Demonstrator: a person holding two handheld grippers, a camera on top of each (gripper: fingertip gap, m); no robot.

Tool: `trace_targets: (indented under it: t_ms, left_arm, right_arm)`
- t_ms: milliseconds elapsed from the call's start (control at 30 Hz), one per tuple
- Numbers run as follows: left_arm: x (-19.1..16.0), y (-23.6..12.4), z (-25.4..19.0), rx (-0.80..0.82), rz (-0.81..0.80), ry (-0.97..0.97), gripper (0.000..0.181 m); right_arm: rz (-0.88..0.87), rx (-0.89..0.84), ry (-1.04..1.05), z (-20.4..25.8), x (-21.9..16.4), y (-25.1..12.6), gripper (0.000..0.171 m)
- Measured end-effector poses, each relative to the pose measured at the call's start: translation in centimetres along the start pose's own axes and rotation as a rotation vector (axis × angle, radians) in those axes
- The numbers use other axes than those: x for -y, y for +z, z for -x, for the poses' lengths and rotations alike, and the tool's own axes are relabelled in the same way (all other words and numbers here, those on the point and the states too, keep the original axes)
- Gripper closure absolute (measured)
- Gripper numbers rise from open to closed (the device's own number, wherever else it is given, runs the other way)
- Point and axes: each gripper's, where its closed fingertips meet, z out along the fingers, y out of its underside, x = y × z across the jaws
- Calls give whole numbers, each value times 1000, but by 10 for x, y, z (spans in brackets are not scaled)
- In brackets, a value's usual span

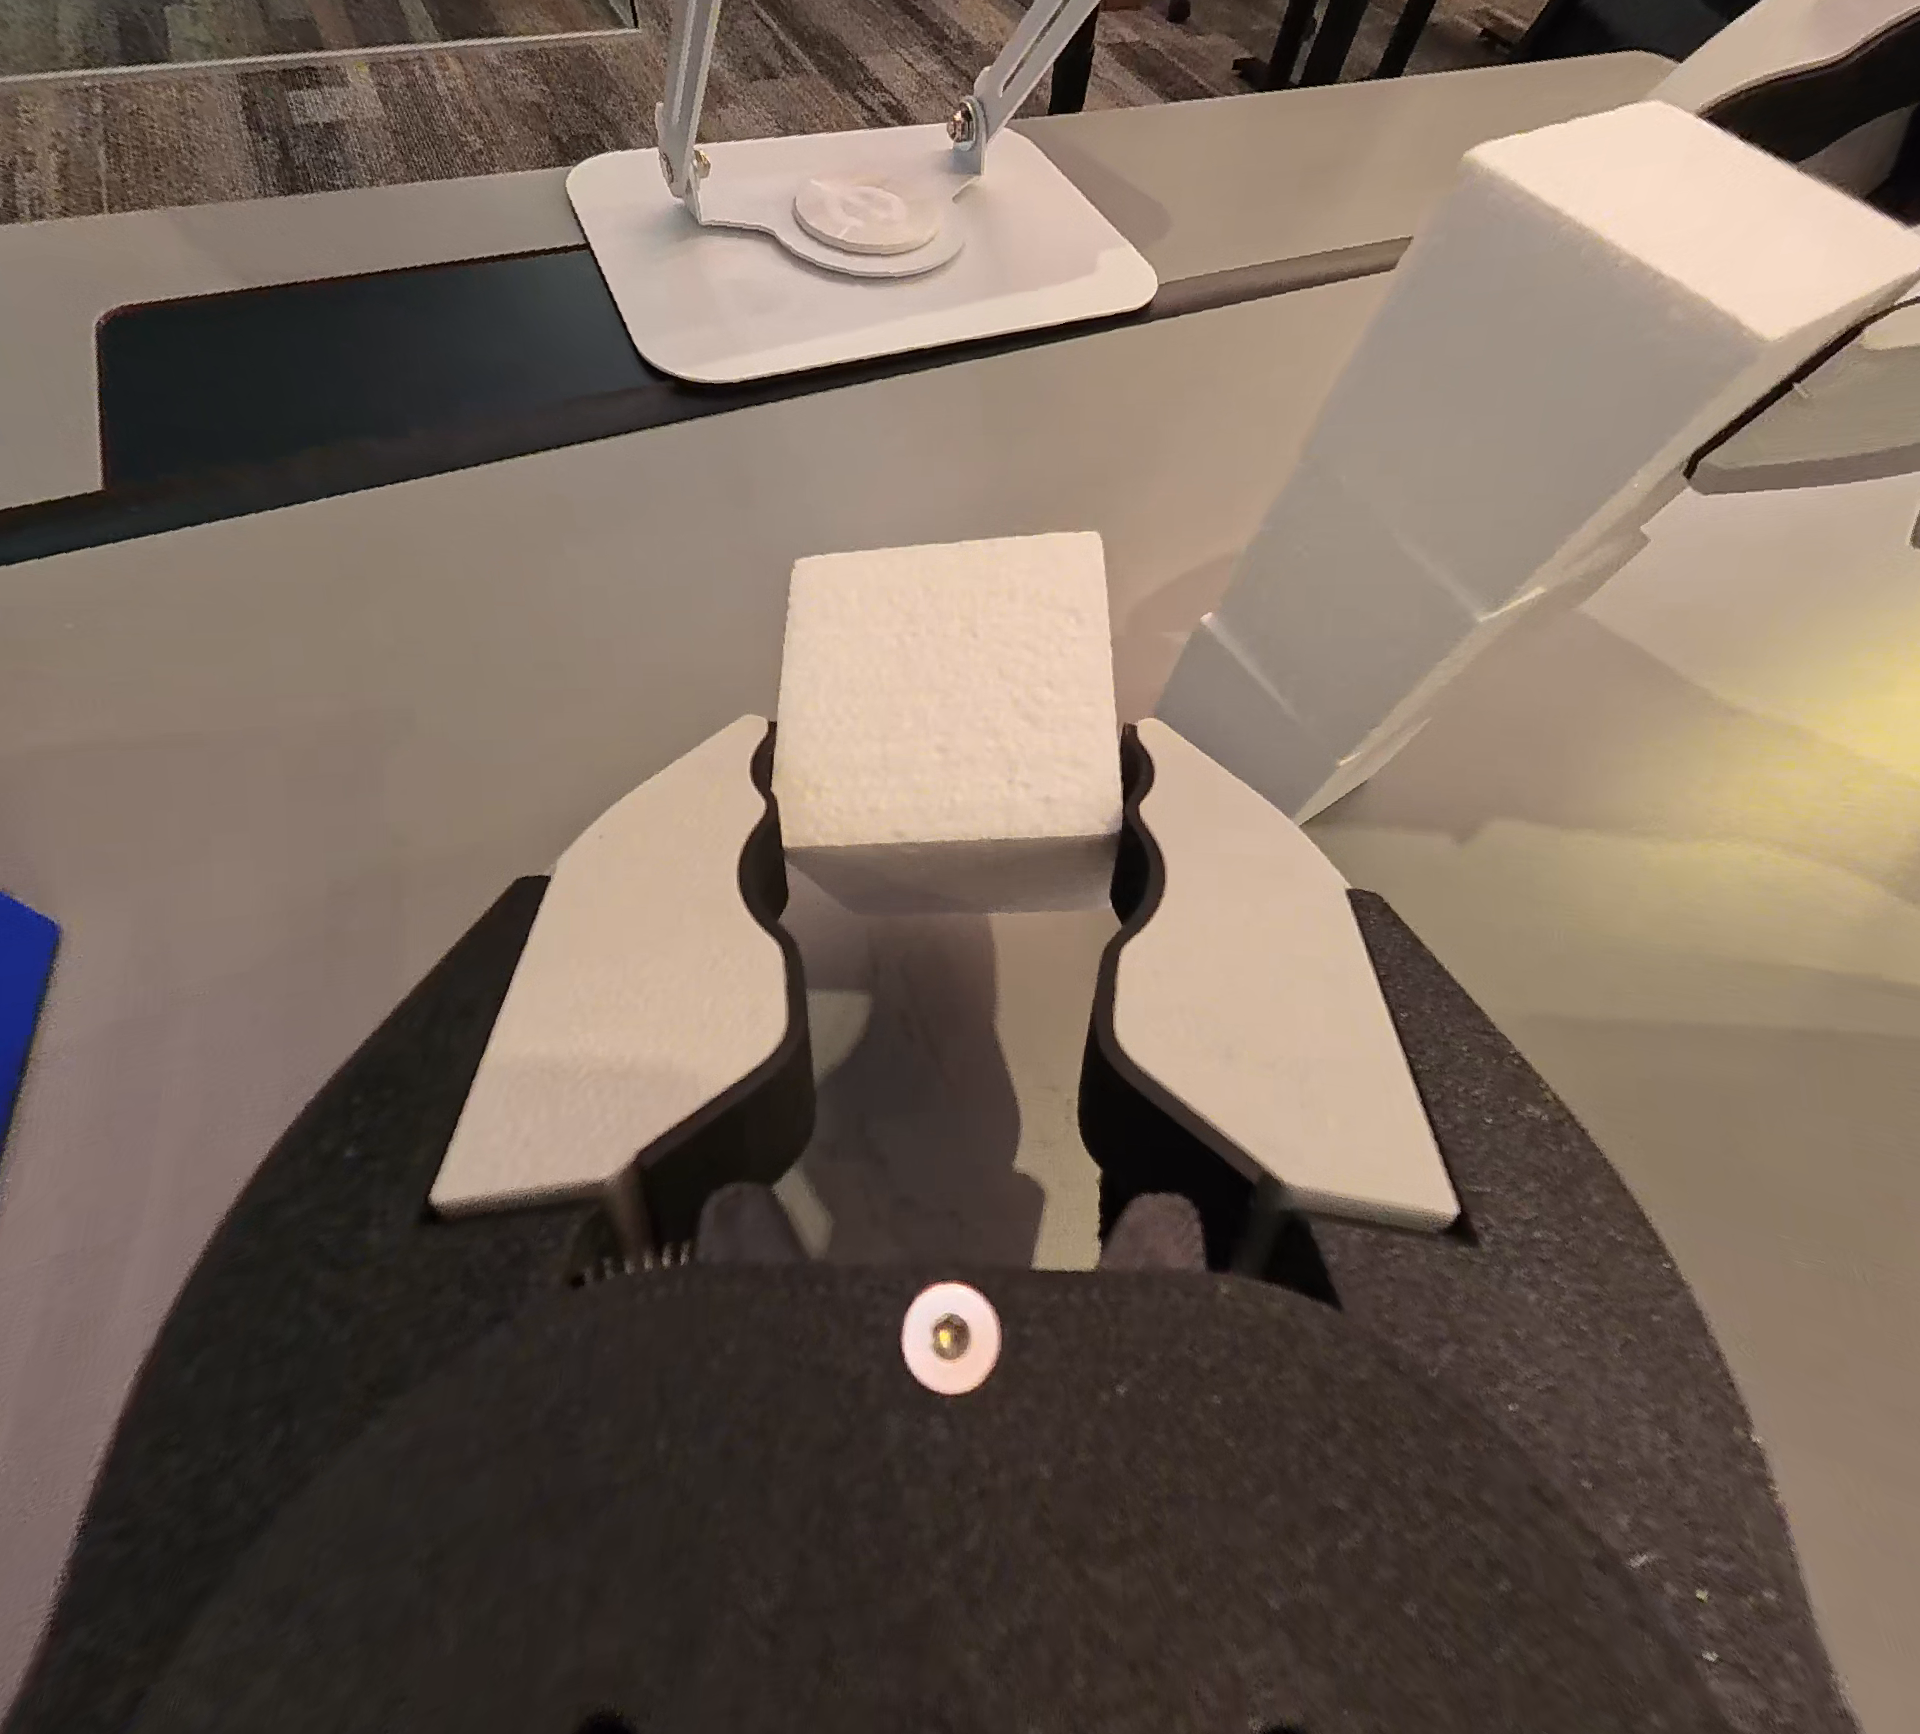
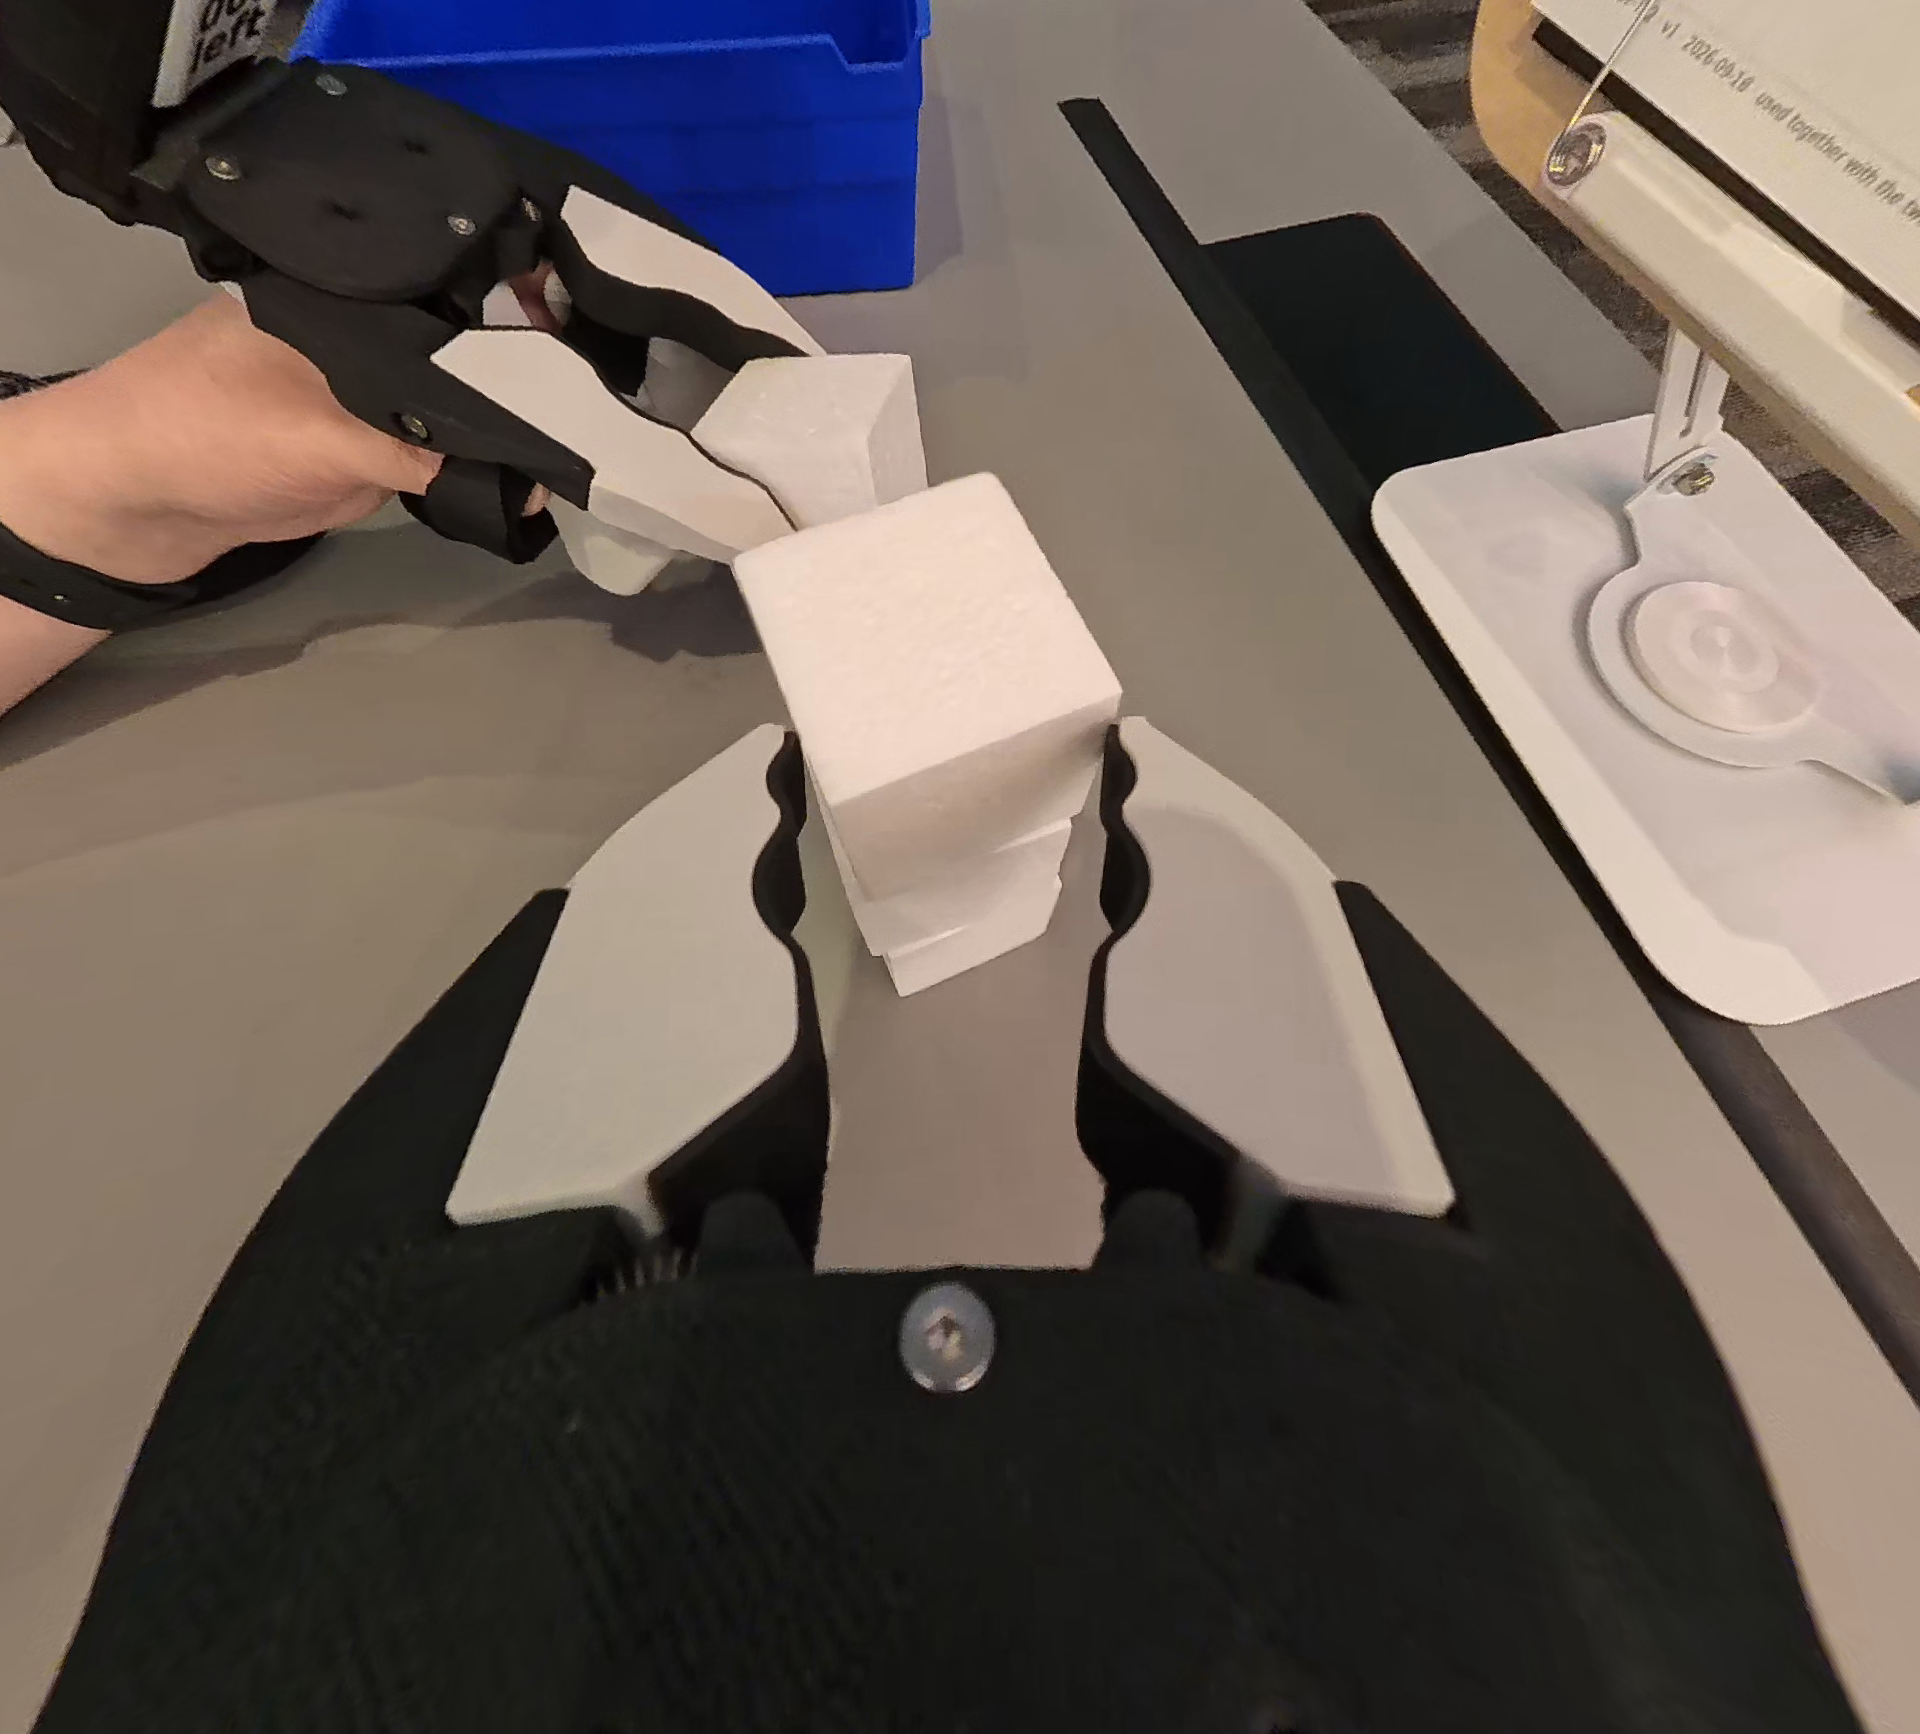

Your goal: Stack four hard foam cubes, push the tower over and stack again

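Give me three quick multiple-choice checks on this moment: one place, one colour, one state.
1. Where do the right gripper fingers sit?
A. either side of the tower's top cube
B. at the tower's base
C. inside the bin

2. What colour is the bin at the far end of the table?
A. red
B. blue
C. green

3. What state is the left gripper in?
A. open and empty
B. shut on a foam cube
C. shut on the stand

Answers:
1. A, since the right wrist view shows one fingertip on each side of the topmost cube.
2. B, since its walls are plainly blue.
3. B, since the left wrist view shows a cube clamped between its fingertips.
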Motion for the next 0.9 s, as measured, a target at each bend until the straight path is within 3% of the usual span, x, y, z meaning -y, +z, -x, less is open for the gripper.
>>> trace_targets:
  t_ms: [300, 467, 667, 800, 900]
  left_arm:
    - [14, -13, 1, 3, -43, 17, 120]
    - [70, -45, -33, -194, -187, 40, 120]
    - [126, -47, -103, -453, -103, 372, 120]
    - [129, -30, -125, -608, 24, 567, 120]
    - [123, -16, -118, -609, 101, 654, 120]
  right_arm:
    - [-10, -14, -71, 6, 9, -13, 92]
    - [-109, 8, -111, 9, 32, -56, 90]
    - [-207, -5, -31, -18, 31, -97, 90]
    - [-237, 2, 52, -34, 21, -111, 90]
    - [-263, -2, 75, -40, 20, -117, 90]
